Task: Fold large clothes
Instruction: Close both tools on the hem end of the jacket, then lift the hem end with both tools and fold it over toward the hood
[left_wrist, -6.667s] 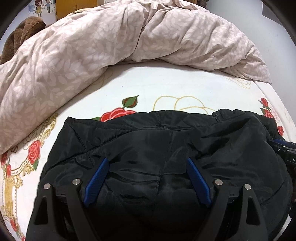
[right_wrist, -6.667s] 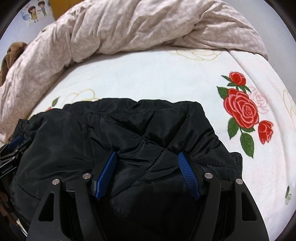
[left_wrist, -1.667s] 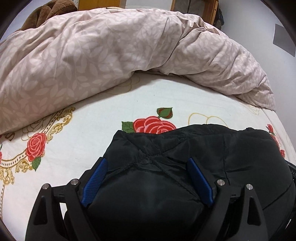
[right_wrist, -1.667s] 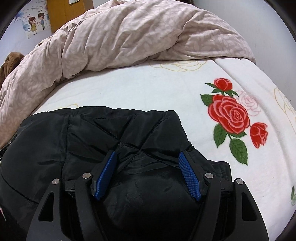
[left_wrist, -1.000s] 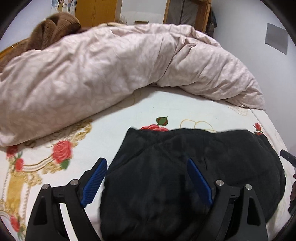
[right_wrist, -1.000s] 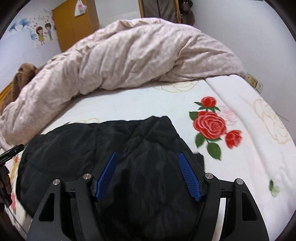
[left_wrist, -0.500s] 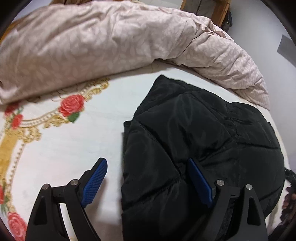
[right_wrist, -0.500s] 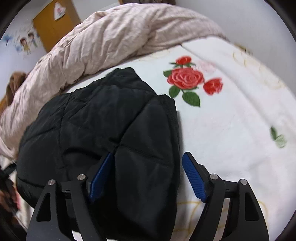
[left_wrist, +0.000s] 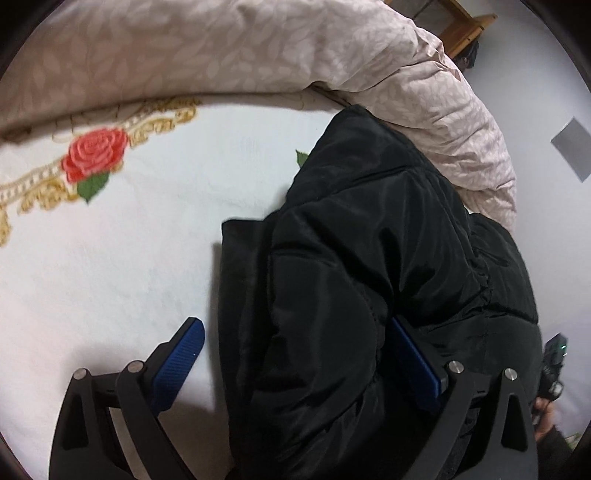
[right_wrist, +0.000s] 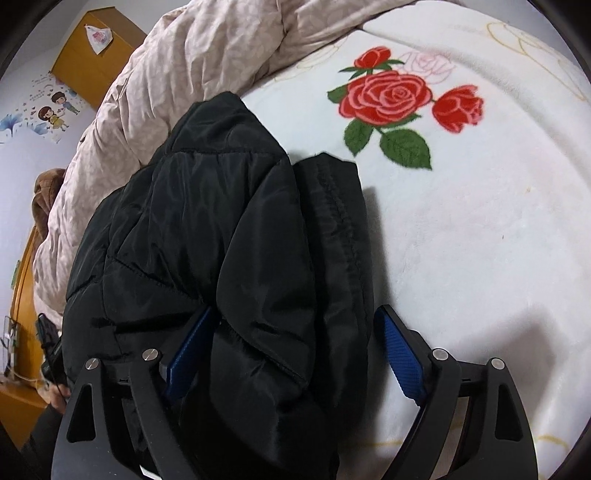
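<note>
A black padded jacket (left_wrist: 369, 240) lies folded into a thick bundle on the rose-print bedsheet (left_wrist: 110, 258). My left gripper (left_wrist: 295, 325) straddles its left edge and its jaws are opening. One blue pad (left_wrist: 181, 354) hangs free over the sheet while the other (left_wrist: 417, 362) is tucked into a fold. In the right wrist view the jacket (right_wrist: 221, 221) fills the left half. My right gripper (right_wrist: 293, 312) straddles its right edge, jaws also opening. Its outer pad (right_wrist: 402, 358) stands clear of the fabric above the sheet (right_wrist: 461, 240).
A crumpled beige duvet (left_wrist: 221, 48) is heaped along the far side of the bed, touching the jacket's far end (right_wrist: 207, 55). A wooden cabinet (right_wrist: 96, 48) and bed frame (right_wrist: 22, 295) stand at the left. The other gripper (left_wrist: 552, 354) shows at the right edge.
Both grippers have sunk toward the bed and rolled, so the jacket now runs lengthwise between the jaws. Both pairs of jaws stand wider, with each outer pad free of the fabric.
</note>
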